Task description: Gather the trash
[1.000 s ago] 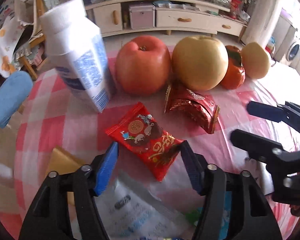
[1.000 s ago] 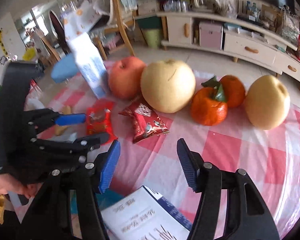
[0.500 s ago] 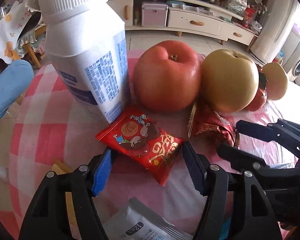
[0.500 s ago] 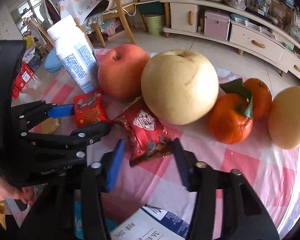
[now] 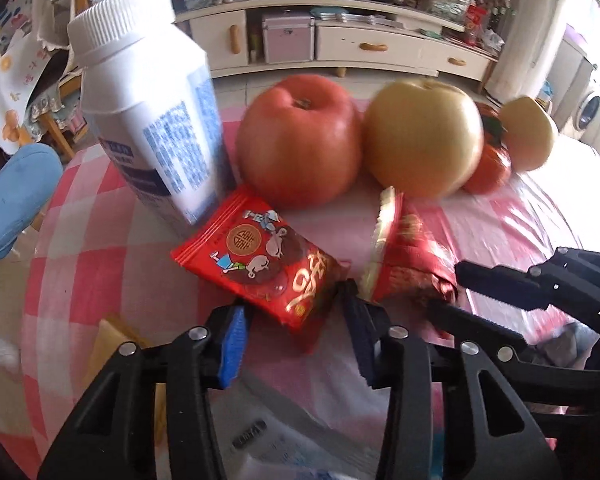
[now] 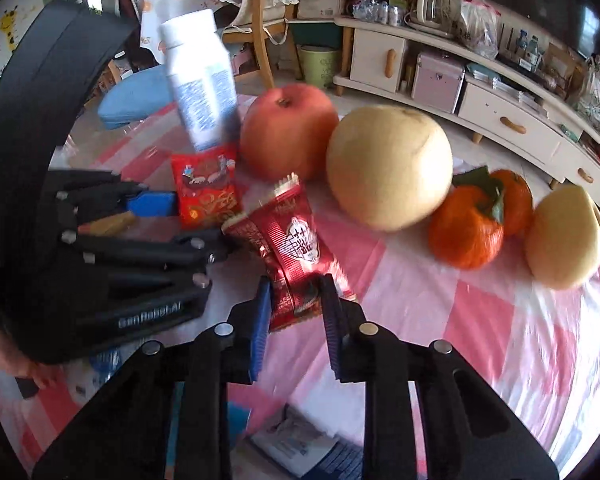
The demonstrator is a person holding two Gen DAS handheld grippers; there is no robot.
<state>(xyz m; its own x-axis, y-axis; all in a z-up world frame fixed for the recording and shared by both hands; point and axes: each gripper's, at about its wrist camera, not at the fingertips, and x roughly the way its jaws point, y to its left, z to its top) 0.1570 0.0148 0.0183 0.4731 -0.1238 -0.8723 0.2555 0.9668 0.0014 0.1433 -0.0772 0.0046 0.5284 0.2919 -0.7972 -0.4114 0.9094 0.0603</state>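
- Wrappers are the trash here: a bright red snack packet [image 5: 260, 264] lies flat on the checked worktop [image 5: 92, 264], and a darker red foil wrapper [image 6: 290, 246] lies just beside it, in front of the fruit.
- Left tool [image 5: 296, 332] is released, its blue pads standing either side of the near corner of the bright red snack packet without pinching it.
- Right tool [image 6: 294, 312] has its pads [image 6: 260, 320] drawn in on the near end of the darker red foil wrapper; the foil sits between them, and it looks gripped, though the contact is partly hidden.
- Beyond the packets stand a white bottle [image 5: 148, 116], a red apple [image 5: 300, 140] and a large yellow pear [image 5: 424, 140], all close behind; oranges [image 6: 472, 220] and a second pear [image 6: 564, 236] sit farther right.
- Risk, as I judge it: the left tool may close on a thin corner only, so the slick packet slides out or tears.
- Pushing the left tool forward to get a deeper bite could shove the packet into the bottle, which looks easy to topple.
- The two tools work very near each other; lifting both at once could make them collide or drag the neighbouring wrapper.
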